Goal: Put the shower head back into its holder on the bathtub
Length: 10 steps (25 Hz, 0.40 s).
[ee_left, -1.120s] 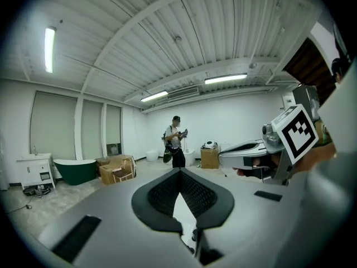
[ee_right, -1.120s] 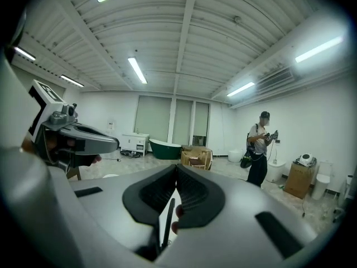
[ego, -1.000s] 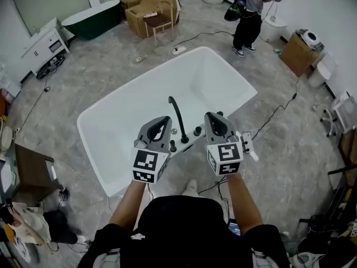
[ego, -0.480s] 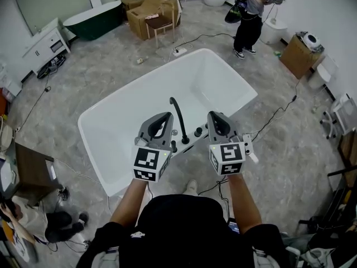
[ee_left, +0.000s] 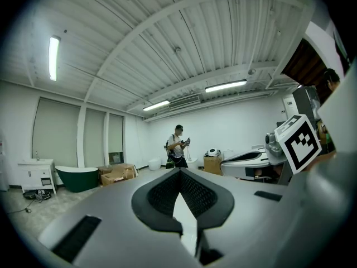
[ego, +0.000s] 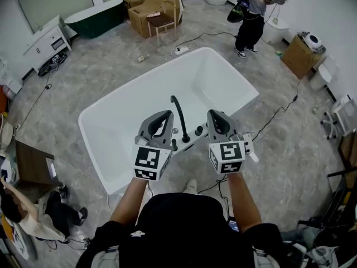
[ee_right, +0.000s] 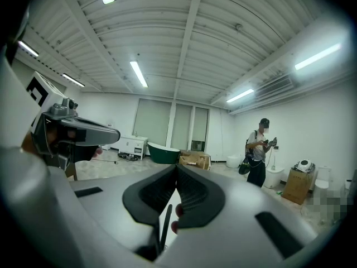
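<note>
**Shower head not to be made out; both grippers pressed shut above the tub rim**

The shower head cannot be picked out in any view, and neither can its holder. The place to look is the near rim of the white bathtub (ego: 167, 66), at the centre of the head view. That stretch of rim is partly covered by the left gripper (ego: 163, 118) and the right gripper (ego: 215, 115), which are held side by side over it.

In the gap between them stand a black curved tap spout (ego: 178, 113) and a few black knobs (ego: 198, 131). Which fitting, if any, is the holder cannot be told at this size.

The two gripper views look level across the room, so the tub rim falls below their frames. Through the slit under the left gripper's (ee_left: 179, 171) jaws only a white sliver shows. Under the right gripper's (ee_right: 177, 167) jaws there is a thin dark line and a small reddish patch, both too blurred to name.

Each gripper's jaws are pressed together at the tips with nothing between them.

Towards the upper right of the head view a standing person (ego: 249, 15) has a mosaic patch over the face. At the lower left a crouching person (ego: 33, 216) is cut by the frame edge.
</note>
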Motion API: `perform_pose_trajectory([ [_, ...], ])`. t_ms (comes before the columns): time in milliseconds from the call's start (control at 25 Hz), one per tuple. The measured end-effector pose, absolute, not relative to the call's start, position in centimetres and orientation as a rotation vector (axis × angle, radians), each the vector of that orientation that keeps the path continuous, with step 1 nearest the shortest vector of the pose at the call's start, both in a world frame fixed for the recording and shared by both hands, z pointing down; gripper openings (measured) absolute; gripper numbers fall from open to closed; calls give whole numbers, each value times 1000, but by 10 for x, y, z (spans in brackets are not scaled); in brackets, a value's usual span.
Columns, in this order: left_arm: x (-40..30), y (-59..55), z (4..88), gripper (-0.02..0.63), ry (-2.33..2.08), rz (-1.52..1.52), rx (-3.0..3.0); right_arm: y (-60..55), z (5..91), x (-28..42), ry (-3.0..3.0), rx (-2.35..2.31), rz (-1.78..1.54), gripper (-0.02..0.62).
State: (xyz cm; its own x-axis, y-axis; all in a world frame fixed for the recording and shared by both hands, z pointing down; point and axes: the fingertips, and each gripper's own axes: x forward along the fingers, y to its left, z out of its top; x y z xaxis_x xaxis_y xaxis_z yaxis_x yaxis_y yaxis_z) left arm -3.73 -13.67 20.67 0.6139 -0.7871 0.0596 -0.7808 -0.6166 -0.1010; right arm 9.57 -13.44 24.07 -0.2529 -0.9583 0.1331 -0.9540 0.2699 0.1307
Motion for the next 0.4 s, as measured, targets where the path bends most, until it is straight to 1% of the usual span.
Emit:
perform_pose_trajectory([
  [400,-37,-138,209,14,1369,-154,-2756,-135,246,95,-2356,1782,-22,21],
])
